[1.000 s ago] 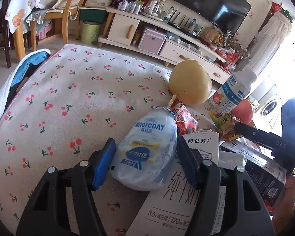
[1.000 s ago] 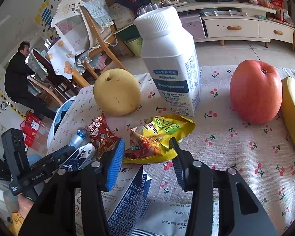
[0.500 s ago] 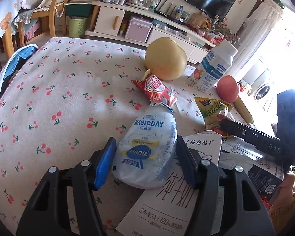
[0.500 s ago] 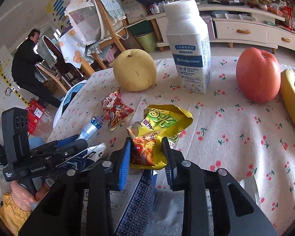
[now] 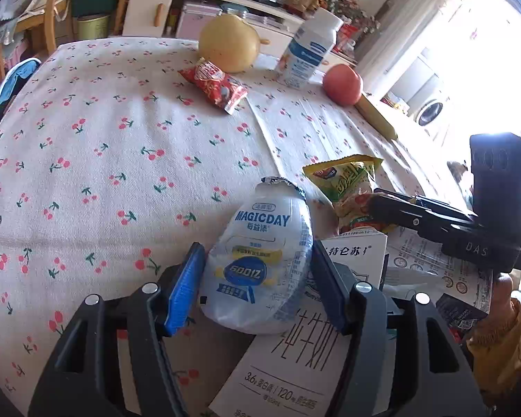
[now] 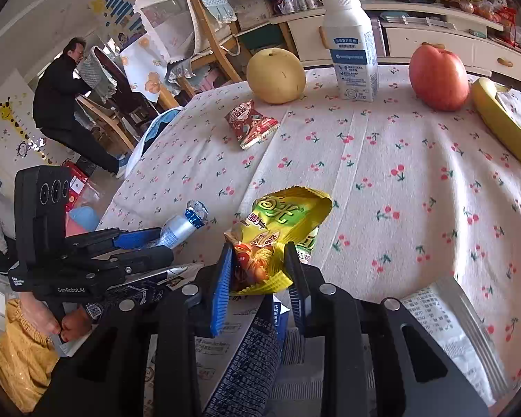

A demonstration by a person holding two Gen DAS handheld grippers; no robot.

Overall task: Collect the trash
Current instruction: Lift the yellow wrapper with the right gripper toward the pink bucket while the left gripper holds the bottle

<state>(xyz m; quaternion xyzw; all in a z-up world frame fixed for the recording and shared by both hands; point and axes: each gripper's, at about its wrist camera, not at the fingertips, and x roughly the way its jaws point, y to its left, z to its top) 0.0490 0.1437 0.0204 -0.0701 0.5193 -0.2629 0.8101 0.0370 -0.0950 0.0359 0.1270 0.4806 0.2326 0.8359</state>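
- At the near edge of the cherry-print tablecloth, gripped a crushed clear bottle in the left gripper, one blue pad against each side.
- Registered the left jaws opening slightly, with the bottle between them and both pads in contact.
- Found the bottle's torn foil mouth pointing away toward the far side, and its base lying over a white milk carton flat on the near edge.
- Clenched the right gripper on the near end of a yellow snack wrapper, jaws almost fully closed, crumpled foil pinched between the pads.
- Located the yellow wrapper just right of the bottle, its open end toward the far side.
- Noted a red snack wrapper lying loose farther out on the cloth, untouched, just in front of a yellow pear.
- Recorded along the far edge, left to right: pear, upright white bottle, red apple, then a banana at the right side.
- Observed flattened printed packaging under and near both grippers.
- Identified a hand in a yellow sleeve on the left gripper's handle.
- Spotted a seated person in dark clothing at the far left of the room.
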